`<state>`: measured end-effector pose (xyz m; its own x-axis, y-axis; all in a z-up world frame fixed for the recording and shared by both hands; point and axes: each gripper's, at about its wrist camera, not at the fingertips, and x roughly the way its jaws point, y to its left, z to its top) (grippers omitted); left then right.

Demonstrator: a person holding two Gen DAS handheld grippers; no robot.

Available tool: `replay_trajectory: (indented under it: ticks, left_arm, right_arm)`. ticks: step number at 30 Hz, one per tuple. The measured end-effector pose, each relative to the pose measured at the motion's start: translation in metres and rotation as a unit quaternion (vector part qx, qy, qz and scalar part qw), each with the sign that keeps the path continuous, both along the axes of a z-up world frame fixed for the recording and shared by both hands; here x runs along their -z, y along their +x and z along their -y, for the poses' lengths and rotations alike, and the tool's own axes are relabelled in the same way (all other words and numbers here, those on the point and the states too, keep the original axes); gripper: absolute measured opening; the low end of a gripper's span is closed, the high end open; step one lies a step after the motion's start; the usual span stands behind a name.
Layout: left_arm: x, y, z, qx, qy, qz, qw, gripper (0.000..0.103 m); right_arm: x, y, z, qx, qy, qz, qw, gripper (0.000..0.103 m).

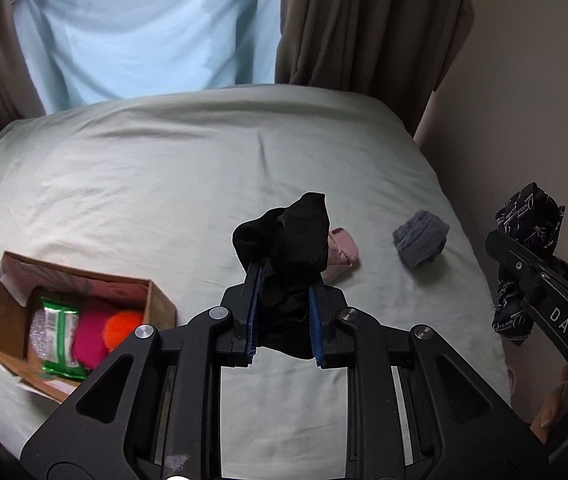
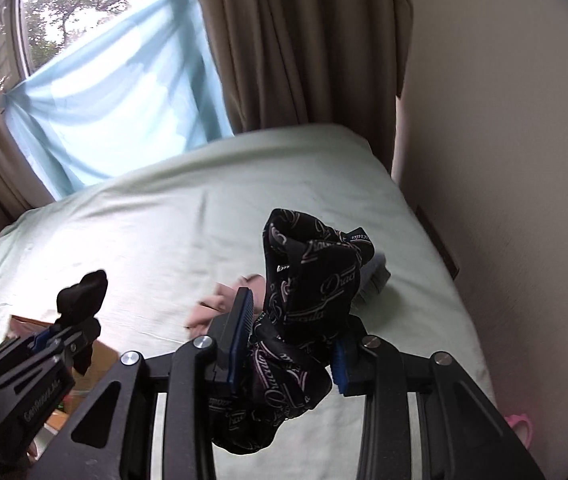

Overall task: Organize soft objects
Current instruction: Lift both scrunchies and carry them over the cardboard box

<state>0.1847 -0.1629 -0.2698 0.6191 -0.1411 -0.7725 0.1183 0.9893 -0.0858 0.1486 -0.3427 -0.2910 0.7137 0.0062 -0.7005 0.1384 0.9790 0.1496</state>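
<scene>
Both grippers, left gripper (image 1: pixel 284 304) pinching a plain black sock (image 1: pixel 288 240) and right gripper (image 2: pixel 292 344) a patterned one (image 2: pixel 312 280), hang above the bed (image 1: pixel 164 184); each bundle should, I'd judge, travel clamped until over the cardboard box (image 1: pixel 4 320).

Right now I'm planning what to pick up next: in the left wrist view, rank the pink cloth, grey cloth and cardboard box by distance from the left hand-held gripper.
1. Pink cloth, on the bed just beyond the left hand-held gripper, slightly right.
2. Grey cloth, farther right on the bed.
3. Cardboard box, off to the left; too close to the grey cloth to call.
</scene>
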Motion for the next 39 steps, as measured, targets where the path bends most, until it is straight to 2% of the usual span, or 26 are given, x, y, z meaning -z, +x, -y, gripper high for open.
replay_trajectory:
  ticks: [3,9,12,17,25,30,35,39]
  left_arm:
    - [-0.032,-0.009,-0.024,-0.013,-0.012,-0.004,0.9998,0.018]
    - [-0.087,-0.030,-0.080,-0.017,-0.019,0.012,0.9996,0.018]
    - [-0.105,-0.039,-0.113,-0.018,-0.010,0.015,0.9997,0.018]
    - [-0.118,-0.051,-0.184,-0.039,-0.011,0.006,0.9991,0.018]
    - [-0.112,-0.058,-0.290,-0.068,-0.009,-0.006,0.9976,0.018]
    - [-0.098,-0.057,-0.339,-0.065,0.004,-0.022,0.9976,0.018]
    - [-0.072,-0.045,-0.371,-0.064,0.011,-0.054,0.9965,0.018]
    - [-0.045,-0.036,-0.386,-0.058,0.001,-0.082,0.9950,0.018]
  right_arm:
    - [-0.032,-0.013,-0.018,-0.011,0.000,0.009,1.000,0.031]
    - [-0.092,-0.037,-0.070,-0.041,-0.009,0.018,0.999,0.031]
    - [-0.118,-0.048,-0.105,-0.059,-0.011,0.023,0.998,0.031]
    - [-0.141,-0.061,-0.163,-0.075,0.002,0.031,0.997,0.032]
    - [-0.135,-0.052,-0.253,-0.107,0.027,0.011,0.994,0.032]
    - [-0.125,-0.041,-0.293,-0.110,0.038,-0.009,0.993,0.031]
    - [-0.108,-0.030,-0.337,-0.125,0.056,-0.048,0.989,0.031]
    - [-0.087,-0.013,-0.365,-0.142,0.060,-0.088,0.984,0.031]
